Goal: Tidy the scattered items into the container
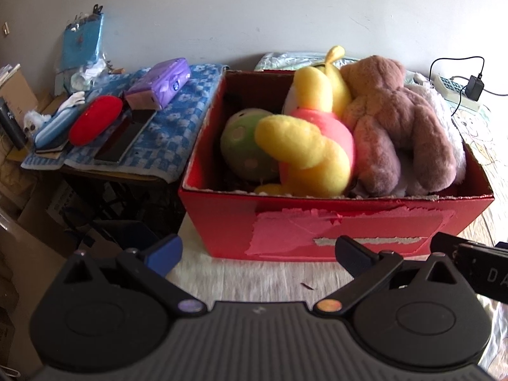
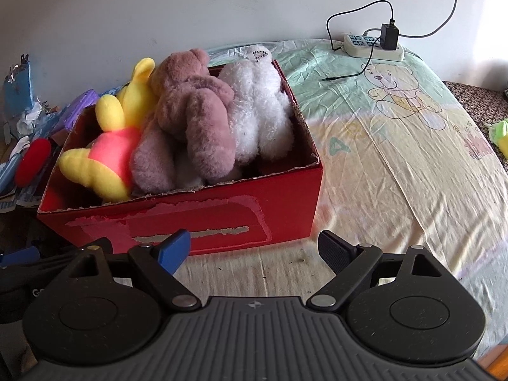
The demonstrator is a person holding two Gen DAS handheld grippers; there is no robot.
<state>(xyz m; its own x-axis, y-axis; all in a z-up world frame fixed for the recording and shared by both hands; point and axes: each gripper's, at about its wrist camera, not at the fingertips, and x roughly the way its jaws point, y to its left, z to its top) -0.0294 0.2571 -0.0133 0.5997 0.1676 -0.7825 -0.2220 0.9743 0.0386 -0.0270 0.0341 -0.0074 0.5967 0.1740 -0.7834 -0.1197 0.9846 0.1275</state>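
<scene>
one red box (image 2: 222, 212) holding four plush toys (image 2: 193, 120), one power strip (image 2: 374, 47).

Daylight's coming in from the right, blowing out the bedsheet (image 2: 397, 158) on that side, pretty washed out. Left side clutter sits in dim shadow. Heavy fisheye bend with dark corners in both views. Plush toys in the red box (image 1: 317, 231) look soft and slightly smeared, and the wall (image 1: 254, 9) is evenly lit, grey
</scene>
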